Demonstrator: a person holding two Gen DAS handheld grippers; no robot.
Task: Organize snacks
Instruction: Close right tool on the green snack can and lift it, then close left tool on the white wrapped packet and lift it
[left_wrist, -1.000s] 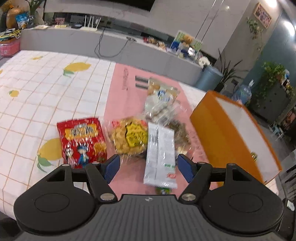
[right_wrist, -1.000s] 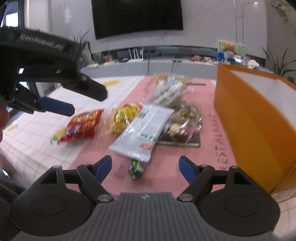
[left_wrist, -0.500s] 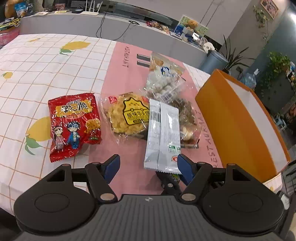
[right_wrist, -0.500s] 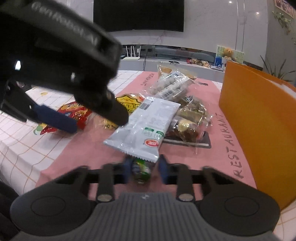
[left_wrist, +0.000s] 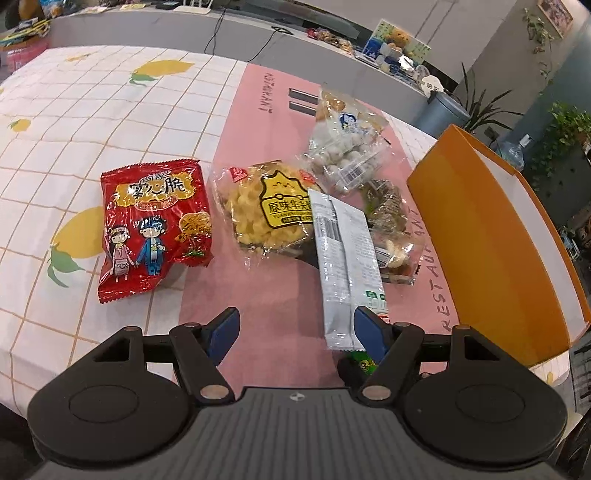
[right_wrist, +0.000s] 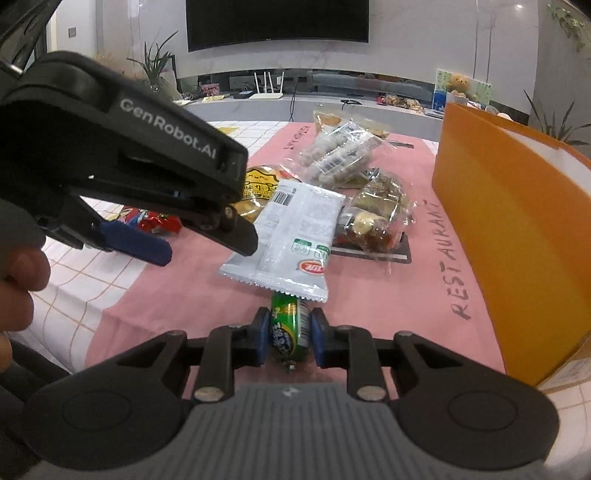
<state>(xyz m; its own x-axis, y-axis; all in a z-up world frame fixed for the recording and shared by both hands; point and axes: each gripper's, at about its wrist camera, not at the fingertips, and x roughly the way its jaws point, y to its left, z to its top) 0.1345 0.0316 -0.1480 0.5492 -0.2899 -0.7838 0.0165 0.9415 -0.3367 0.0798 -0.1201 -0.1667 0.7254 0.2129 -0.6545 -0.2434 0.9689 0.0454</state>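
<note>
My right gripper (right_wrist: 289, 332) is shut on a small green sausage stick (right_wrist: 290, 330) whose far end lies under a silver-white packet (right_wrist: 291, 232). The stick also shows in the left wrist view (left_wrist: 364, 363), partly hidden behind my right finger. My left gripper (left_wrist: 295, 328) is open and empty, hovering above the table's near edge; it shows at the left of the right wrist view (right_wrist: 147, 236). Snacks lie on the pink mat (left_wrist: 258, 288): a red bag (left_wrist: 155, 225), a yellow puff bag (left_wrist: 269, 210), a bag of white balls (left_wrist: 343, 147), and a clear mixed-snack bag (left_wrist: 391, 229).
An orange box (left_wrist: 491, 236) with a white inside stands open at the right of the mat; it also shows in the right wrist view (right_wrist: 509, 229). A lemon-print tablecloth (left_wrist: 92, 110) covers the table. A grey counter with clutter runs behind.
My right gripper moved in and shut on the green sausage stick, which it now holds firmly. My left gripper drifted forward and lower over the snacks, staying open.
</note>
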